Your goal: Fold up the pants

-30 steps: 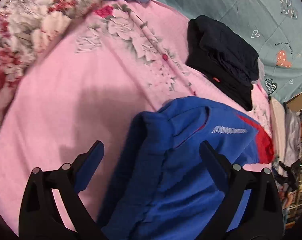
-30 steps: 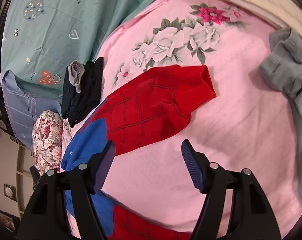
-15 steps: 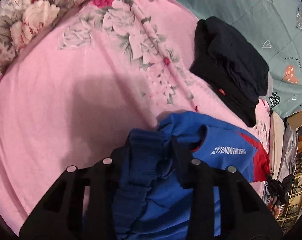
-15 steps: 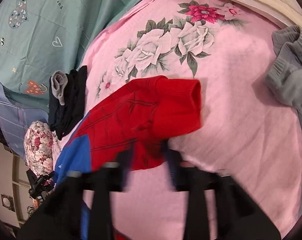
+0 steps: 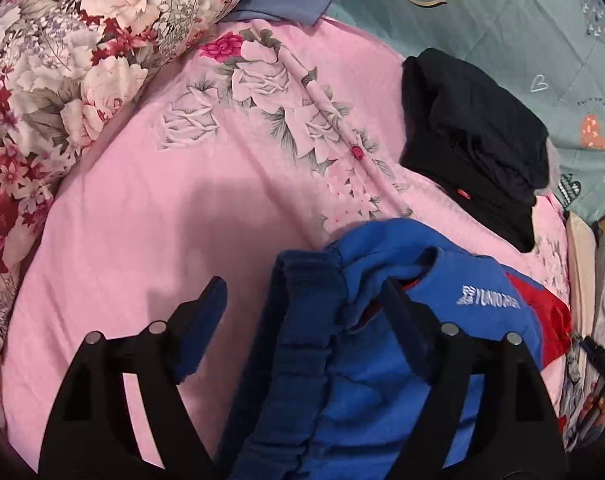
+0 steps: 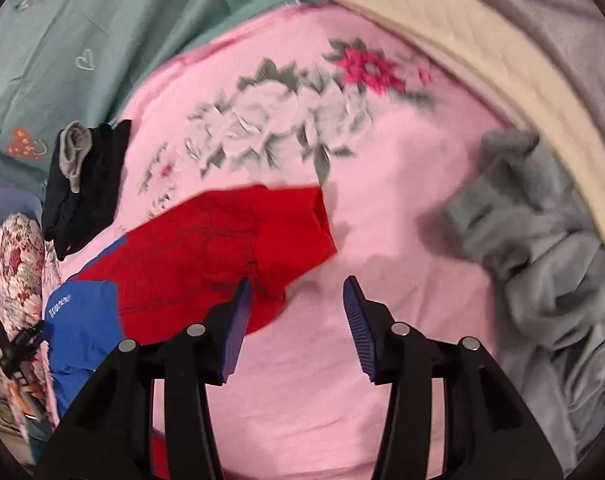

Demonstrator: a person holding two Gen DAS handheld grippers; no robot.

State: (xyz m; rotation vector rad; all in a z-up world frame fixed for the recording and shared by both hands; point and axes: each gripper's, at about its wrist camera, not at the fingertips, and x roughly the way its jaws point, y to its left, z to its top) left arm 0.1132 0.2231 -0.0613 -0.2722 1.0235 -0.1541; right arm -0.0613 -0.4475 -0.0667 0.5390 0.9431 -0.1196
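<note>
The blue and red pants lie on the pink floral sheet (image 5: 150, 216). In the left wrist view their dark blue gathered waistband (image 5: 302, 320) runs up between the fingers of my left gripper (image 5: 302, 312). Its jaws are opening. The left pad stands well off the cloth and the right finger (image 5: 406, 332) is tucked against a blue fold. In the right wrist view the red leg (image 6: 230, 240) ends in a crumpled cuff just beyond my right gripper (image 6: 296, 312). Those jaws are opening too, with only the cuff's edge beside the left pad.
A folded black garment (image 5: 474, 148) lies at the far side, beside a teal quilt (image 5: 502, 20). A floral pillow (image 5: 62, 60) borders the left. A crumpled grey garment (image 6: 542, 248) and a cream quilted blanket (image 6: 462, 48) lie to the right.
Both grippers closed on the pants half a second ago, left on the waistband, right on the red leg, and have since spread apart. The red cuff now lies bunched closer to the right gripper.
</note>
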